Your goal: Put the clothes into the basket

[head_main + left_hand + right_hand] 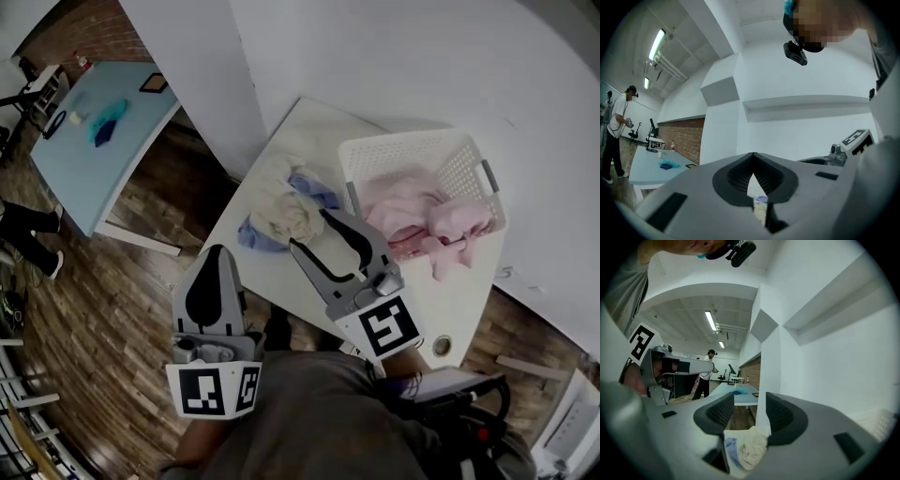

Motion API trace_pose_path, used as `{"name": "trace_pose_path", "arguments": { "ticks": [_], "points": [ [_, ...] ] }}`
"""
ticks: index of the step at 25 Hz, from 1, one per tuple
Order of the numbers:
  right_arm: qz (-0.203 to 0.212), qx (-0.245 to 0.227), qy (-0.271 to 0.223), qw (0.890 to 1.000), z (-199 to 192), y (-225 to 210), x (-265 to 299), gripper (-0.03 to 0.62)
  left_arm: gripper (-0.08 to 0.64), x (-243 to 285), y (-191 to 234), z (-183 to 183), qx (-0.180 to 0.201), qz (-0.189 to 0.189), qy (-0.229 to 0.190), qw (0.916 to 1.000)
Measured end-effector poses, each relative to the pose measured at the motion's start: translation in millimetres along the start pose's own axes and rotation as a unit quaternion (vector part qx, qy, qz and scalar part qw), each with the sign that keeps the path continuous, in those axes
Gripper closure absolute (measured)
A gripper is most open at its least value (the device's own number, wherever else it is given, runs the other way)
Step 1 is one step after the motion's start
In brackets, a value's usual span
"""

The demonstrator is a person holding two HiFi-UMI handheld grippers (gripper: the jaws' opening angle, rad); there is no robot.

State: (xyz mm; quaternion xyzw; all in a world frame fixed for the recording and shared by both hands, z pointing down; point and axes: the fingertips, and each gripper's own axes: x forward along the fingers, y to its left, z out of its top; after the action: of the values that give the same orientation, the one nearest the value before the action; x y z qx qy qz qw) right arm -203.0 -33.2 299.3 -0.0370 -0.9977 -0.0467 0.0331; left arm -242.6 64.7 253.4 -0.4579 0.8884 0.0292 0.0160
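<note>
A white slatted basket (412,150) stands at the right end of the white table (309,131) and holds pink clothes (422,211). To its left on the table lies a pile: a cream garment (286,211) over blue cloth (314,187). My right gripper (309,230) is open just short of that pile, with nothing between its jaws. In the right gripper view (749,401) the cream garment (750,448) shows beyond the gap. My left gripper (217,248) is shut and empty, out past the table's left edge over the floor. Its tips meet in the left gripper view (752,154).
A white pillar rises behind the table's left corner. Further left stands a light-blue table (94,159) with small items on it. The floor is wooden, and a person (710,369) stands in the distance. A dark chair (469,403) is at the lower right.
</note>
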Motion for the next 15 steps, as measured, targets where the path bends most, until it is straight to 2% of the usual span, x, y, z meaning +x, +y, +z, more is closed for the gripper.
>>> {"name": "trace_pose_path", "arguments": {
  "ticks": [4,8,15],
  "points": [
    [-0.008,0.006,0.018,1.0,-11,2,45,0.37,0.552,16,40,-1,-0.006,0.004,0.003,1.0],
    [-0.023,0.02,0.058,0.998,-40,-5,80,0.329,0.552,39,65,-12,-0.021,-0.012,0.012,0.9996],
    [-0.073,0.052,0.156,0.984,-129,-39,126,0.176,0.552,90,91,-62,-0.047,-0.053,0.062,0.9956]
  ]
}}
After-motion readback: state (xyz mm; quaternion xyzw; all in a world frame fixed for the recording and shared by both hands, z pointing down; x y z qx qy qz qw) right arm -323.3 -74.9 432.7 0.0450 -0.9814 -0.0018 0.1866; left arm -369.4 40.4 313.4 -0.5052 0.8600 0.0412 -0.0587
